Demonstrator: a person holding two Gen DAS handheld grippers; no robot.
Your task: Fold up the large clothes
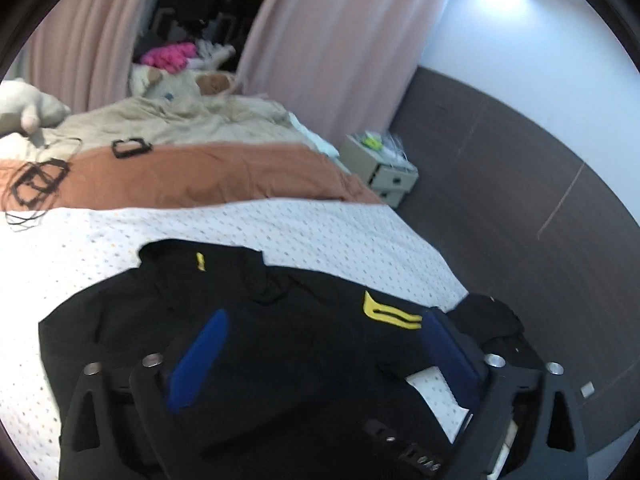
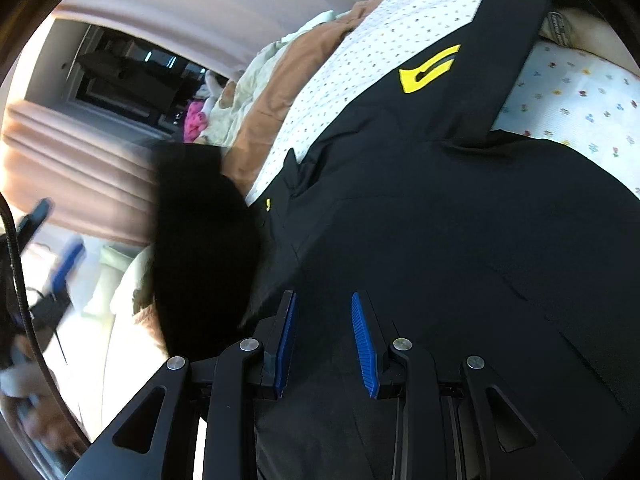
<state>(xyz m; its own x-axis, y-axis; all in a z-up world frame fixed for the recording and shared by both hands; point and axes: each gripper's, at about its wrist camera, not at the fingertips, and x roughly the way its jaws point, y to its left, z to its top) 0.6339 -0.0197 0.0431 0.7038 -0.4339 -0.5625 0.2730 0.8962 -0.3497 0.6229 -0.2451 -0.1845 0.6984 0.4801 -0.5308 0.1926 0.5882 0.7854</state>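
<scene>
A large black garment (image 1: 280, 332) with yellow marks (image 1: 390, 312) lies spread on the dotted white bed sheet (image 1: 304, 228). My left gripper (image 1: 324, 344) is open wide just above its middle, blue pads (image 1: 200, 360) on either side, holding nothing. In the right wrist view the same garment (image 2: 460, 220) fills the frame, with a yellow mark (image 2: 430, 68). My right gripper (image 2: 324, 320) is open over the cloth, with a gap between its blue pads (image 2: 362, 340). A black flap (image 2: 200, 248) hangs blurred at the left.
An orange blanket (image 1: 200, 176) and beige bedding (image 1: 168, 120) with stuffed toys (image 1: 28, 112) lie beyond. Black frames and cables (image 1: 36, 184) rest on the blanket. A small drawer unit (image 1: 384, 164) stands by pink curtains (image 1: 340, 40). The bed edge drops to dark floor (image 1: 520, 208).
</scene>
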